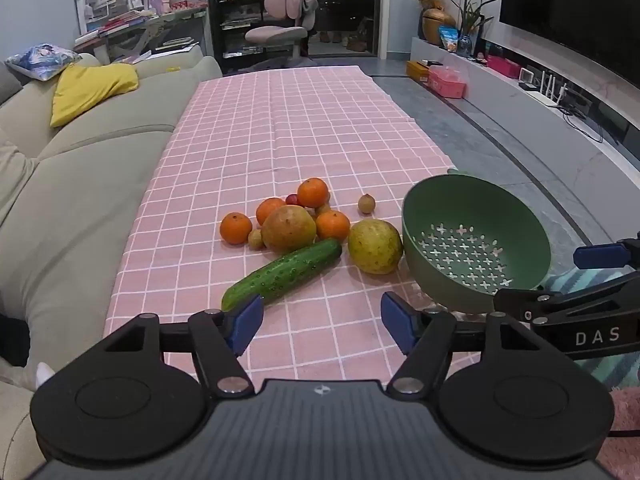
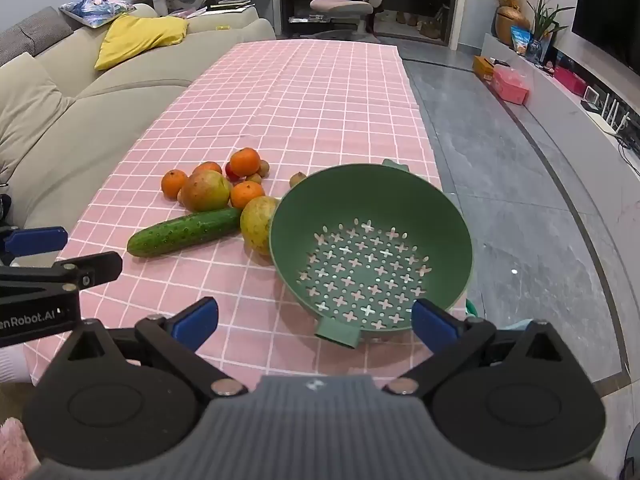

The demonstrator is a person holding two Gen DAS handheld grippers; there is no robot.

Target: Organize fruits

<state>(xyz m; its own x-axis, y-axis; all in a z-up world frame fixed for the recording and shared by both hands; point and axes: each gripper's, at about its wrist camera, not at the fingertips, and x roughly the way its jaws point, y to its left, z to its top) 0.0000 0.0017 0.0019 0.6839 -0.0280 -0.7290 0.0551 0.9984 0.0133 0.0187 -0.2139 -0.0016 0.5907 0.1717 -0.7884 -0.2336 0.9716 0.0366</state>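
Hidden/unclear: small red fruit sat mostly behind the oranges; type not determinable. Small brown fruits too small to identify. Colander overlapped one yellow-green fruit in right wrist view.

L to R: beige sofa ran along table's left edge. Fruit pile sat mid-cloth, cucumber nearest, lying diagonal. Left gripper hovered w/ jaws wide, nothing between; one pad overlapped cucumber's end, contact unclear. Right gripper likewise wide open, empty, near colander's tab. Colander stood tilted, near table's right edge, holding nothing.

Pink checked cloth was bare beyond the pile. Grey floor lay right of table.
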